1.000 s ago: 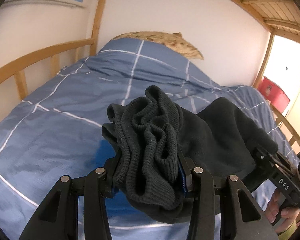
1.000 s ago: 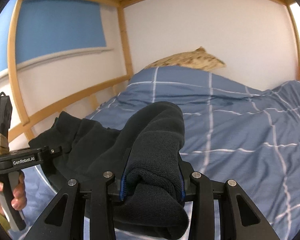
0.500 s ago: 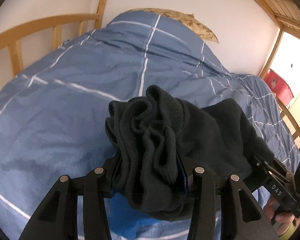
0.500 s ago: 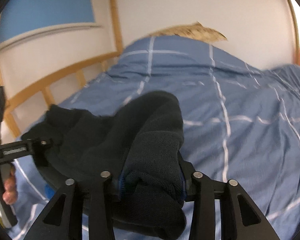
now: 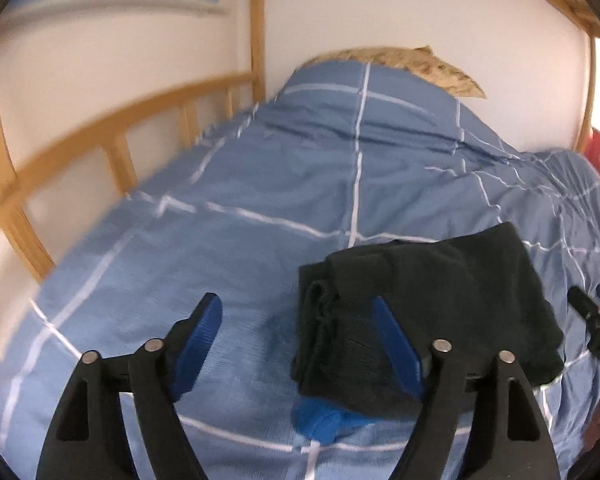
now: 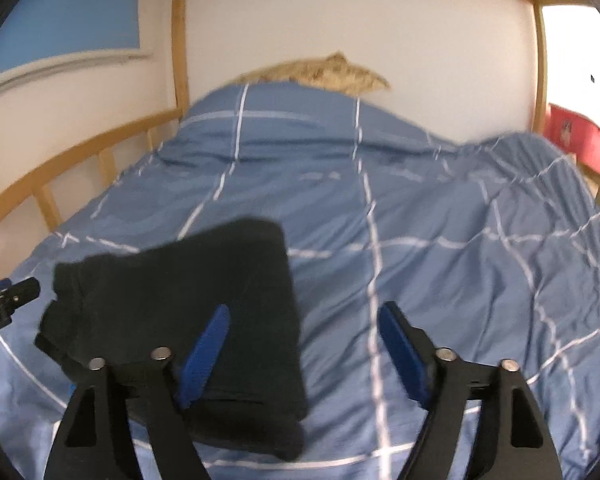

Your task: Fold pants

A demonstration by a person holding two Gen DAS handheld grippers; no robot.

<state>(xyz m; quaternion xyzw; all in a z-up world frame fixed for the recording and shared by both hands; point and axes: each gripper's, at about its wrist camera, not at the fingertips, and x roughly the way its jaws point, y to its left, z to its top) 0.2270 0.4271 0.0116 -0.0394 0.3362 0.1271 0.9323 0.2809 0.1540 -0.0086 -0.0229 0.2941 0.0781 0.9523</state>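
Folded pants [image 5: 440, 308] laid on the bed [image 5: 260, 184].
Both the left gripper [image 5: 296, 340] and right gripper [image 6: 304, 344] are opening, nothing held; open blanket is seen beyond.

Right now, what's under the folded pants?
The folded black pants lie on the blue checked duvet; a bright blue patch shows at their near edge. Anything else beneath is covered.

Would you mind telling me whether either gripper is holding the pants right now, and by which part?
Nothing is held. Both the left gripper and right gripper are opening, clear of the folded pants, which lie on the duvet.
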